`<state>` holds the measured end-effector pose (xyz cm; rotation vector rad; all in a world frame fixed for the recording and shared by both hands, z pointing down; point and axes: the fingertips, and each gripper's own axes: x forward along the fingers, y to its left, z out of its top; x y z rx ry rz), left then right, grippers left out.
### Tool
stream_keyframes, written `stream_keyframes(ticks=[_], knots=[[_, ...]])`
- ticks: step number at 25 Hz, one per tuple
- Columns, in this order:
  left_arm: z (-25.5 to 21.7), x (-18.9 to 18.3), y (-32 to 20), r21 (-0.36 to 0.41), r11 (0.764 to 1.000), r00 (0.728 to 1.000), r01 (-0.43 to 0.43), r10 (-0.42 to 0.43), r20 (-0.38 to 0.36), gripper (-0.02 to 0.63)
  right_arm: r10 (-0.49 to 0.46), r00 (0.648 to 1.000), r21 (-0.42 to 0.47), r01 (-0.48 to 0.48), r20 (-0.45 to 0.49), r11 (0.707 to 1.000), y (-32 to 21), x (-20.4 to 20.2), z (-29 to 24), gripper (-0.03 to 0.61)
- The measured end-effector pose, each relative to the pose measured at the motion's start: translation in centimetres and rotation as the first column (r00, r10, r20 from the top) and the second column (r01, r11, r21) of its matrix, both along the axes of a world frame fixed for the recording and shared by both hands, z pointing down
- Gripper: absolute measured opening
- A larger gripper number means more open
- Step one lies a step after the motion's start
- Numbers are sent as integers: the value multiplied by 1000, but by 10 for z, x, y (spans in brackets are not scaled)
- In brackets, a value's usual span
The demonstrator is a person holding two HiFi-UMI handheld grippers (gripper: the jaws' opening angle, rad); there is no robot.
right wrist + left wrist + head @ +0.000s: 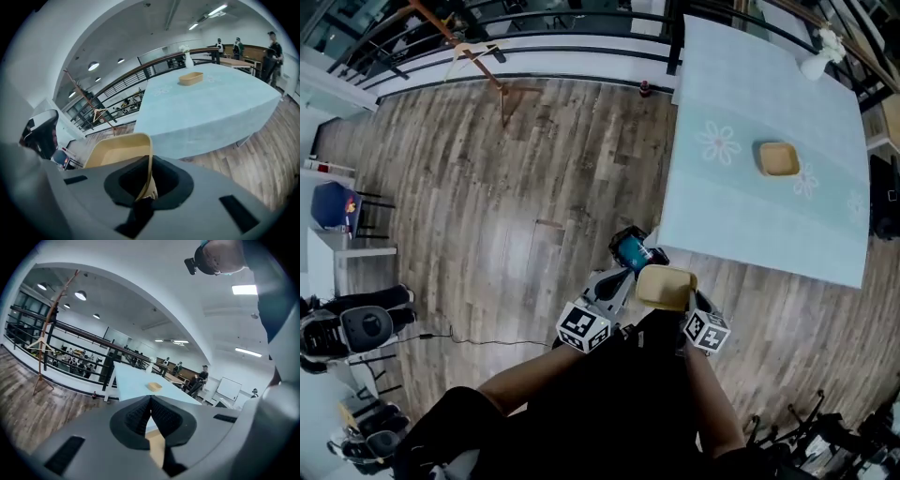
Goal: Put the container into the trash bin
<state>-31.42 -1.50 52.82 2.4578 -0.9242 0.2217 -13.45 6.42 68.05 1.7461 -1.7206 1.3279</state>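
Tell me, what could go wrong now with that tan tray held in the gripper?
The right gripper pinches the shallow tan container by one thin wall only, so it could flex and slip out while carried. No trash bin shows in any view, so finding it comes mid-carry. A second tan container sits on the pale blue tablecloth and may be forgotten.

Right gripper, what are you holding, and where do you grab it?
The right gripper pinches a tan container by its thin side wall, at the rim.
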Motion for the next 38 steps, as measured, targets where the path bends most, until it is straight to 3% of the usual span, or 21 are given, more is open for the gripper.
stream_keyframes(ticks=[6, 12, 19, 25, 28, 36, 38], knots=[[24, -29, 0, -43, 989, 989, -145, 145, 12, 14, 173, 985, -47, -172, 16, 984, 24, -56, 37, 43], [61, -29, 5, -53, 970, 971, -237, 238, 29, 14, 309, 950, -74, -305, 54, 950, 31, -88, 108, 43], [115, -31, 2, -71, 965, 967, -251, 252, 17, 14, 418, 907, -90, -413, 49, 906, 37, -99, 201, 43], [147, -35, 2, -85, 954, 956, -288, 291, 25, 14, 448, 894, -91, -445, 20, 891, 26, -96, 258, 44], [153, -40, -4, -65, 951, 951, -303, 306, 43, 14, 504, 863, -111, -498, 35, 860, 24, -92, 283, 44], [178, -62, -21, -84, 975, 976, -207, 211, 48, 14, 594, 797, -143, -579, 104, 802, 20, -84, 324, 46], [179, -70, -23, -88, 977, 979, -195, 199, 45, 14, 597, 796, -162, -579, 101, 799, 16, -87, 327, 46]])
